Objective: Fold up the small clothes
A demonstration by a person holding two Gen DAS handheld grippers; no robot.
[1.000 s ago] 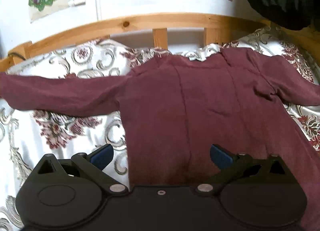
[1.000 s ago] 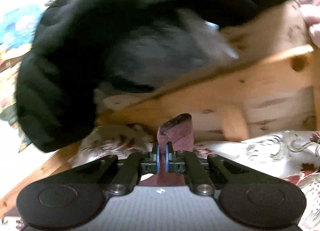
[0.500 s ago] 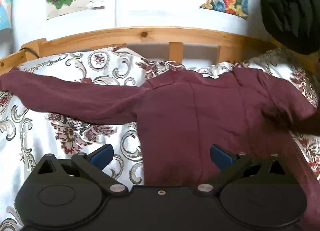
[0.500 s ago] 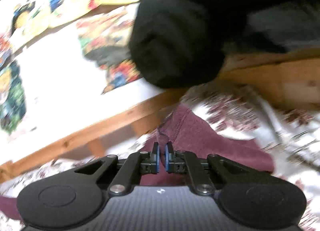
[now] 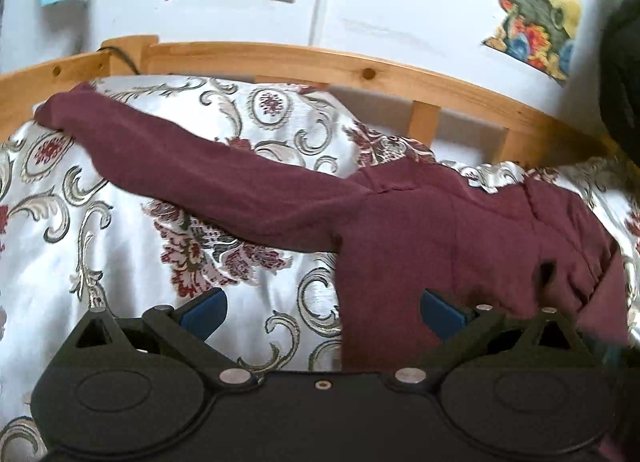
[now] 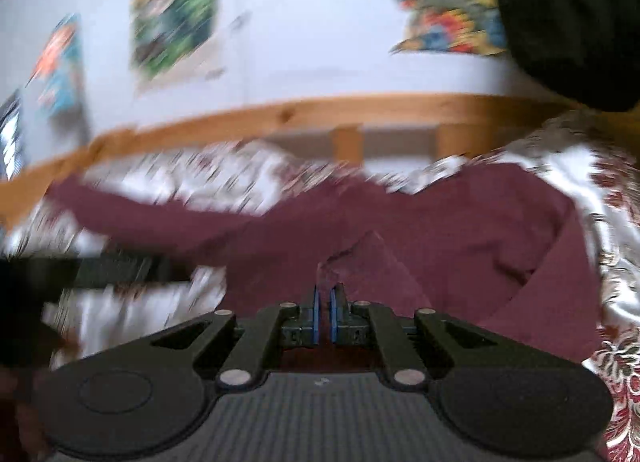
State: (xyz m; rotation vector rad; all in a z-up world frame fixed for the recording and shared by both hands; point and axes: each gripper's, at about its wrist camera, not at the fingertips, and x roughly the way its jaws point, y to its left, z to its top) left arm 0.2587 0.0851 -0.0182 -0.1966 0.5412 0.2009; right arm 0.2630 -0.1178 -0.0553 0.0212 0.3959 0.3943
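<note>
A maroon long-sleeved top (image 5: 420,230) lies flat on a floral bedspread (image 5: 100,246). Its left sleeve (image 5: 192,166) stretches out toward the bed's far left corner. In the left wrist view my left gripper (image 5: 322,308) hovers open over the top's lower left edge, nothing between its blue pads (image 5: 204,308). In the right wrist view, which is blurred, my right gripper (image 6: 325,312) is shut on the end of the right sleeve (image 6: 360,262), which is pulled across the body of the maroon top (image 6: 460,230).
A wooden bed rail (image 5: 360,70) runs along the far side of the bed below a white wall with colourful posters (image 5: 532,10). A black garment (image 6: 572,22) hangs at the upper right. The dark blurred shape at the left of the right wrist view is the left gripper (image 6: 100,274).
My right gripper has swung left from the bed rail, carrying the right sleeve over the top's body. My left gripper has shifted left, bringing the left sleeve's whole length into view.
</note>
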